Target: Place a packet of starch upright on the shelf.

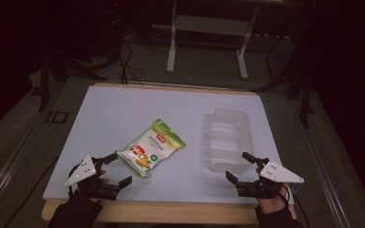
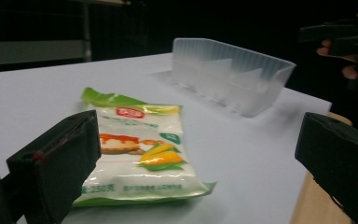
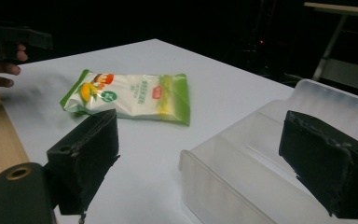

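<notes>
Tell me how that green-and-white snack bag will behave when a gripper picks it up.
The snack bag looks puffy and soft, so it will probably sag or crumple if pinched at one end. Its glossy film may be slippery between the jaws. It lies flat on the table, so rolling seems unlikely.

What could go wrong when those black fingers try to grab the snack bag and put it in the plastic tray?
The snack bag lies flat on the smooth white table, so the open left gripper may push it along rather than pinch it. The clear tray looks light and nothing holds it; a bump might shift it. The right gripper, also open, sits near its front end and could knock it.
</notes>
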`<state>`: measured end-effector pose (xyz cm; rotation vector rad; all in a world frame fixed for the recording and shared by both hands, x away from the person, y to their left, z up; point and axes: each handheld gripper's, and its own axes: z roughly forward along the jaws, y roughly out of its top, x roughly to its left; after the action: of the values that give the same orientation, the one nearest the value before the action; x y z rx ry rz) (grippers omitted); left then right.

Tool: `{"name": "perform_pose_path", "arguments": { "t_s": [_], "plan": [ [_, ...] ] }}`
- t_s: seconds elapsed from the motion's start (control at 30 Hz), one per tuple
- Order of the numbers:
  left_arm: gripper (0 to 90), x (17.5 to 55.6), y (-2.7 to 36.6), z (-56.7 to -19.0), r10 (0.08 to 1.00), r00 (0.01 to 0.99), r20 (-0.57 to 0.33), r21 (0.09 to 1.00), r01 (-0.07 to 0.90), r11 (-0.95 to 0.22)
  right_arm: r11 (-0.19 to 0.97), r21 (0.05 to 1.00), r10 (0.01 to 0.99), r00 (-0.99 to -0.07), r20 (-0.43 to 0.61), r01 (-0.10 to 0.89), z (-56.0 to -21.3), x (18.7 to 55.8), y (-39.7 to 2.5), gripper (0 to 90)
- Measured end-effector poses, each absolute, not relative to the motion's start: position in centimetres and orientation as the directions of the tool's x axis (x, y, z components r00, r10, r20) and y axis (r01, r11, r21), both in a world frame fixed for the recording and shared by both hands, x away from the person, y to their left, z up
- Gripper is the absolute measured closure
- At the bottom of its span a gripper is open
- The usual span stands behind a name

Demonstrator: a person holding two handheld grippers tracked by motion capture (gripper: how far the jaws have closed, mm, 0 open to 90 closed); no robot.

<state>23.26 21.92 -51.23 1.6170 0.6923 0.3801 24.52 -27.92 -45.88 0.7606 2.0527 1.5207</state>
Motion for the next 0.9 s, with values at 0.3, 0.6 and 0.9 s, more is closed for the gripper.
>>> {"name": "perform_pose_path", "arguments": {
  "t_s": [0.3, 0.6, 0.9],
  "plan": [
    [0.7, 23.8, 21.6, -51.3, 0.615, 0.774, -0.152, 0.968, 0.241, -0.064, 0.250, 0.954, 0.668, -0.743, -0.048, 0.164, -46.4, 24.6, -27.7, 12.0],
    [0.7, 24.4, 20.8, -51.2, 0.564, 0.816, -0.125, 0.939, 0.282, -0.199, 0.281, 0.955, 0.656, -0.746, -0.117, 0.097, -45.6, 23.8, -27.1, 13.3],
    [0.7, 26.2, 20.1, -50.1, 0.527, 0.825, -0.203, 0.896, 0.374, -0.241, 0.268, 0.959, 0.643, -0.758, -0.108, 0.091, -45.7, 23.7, -26.9, 12.2]
  ]
}}
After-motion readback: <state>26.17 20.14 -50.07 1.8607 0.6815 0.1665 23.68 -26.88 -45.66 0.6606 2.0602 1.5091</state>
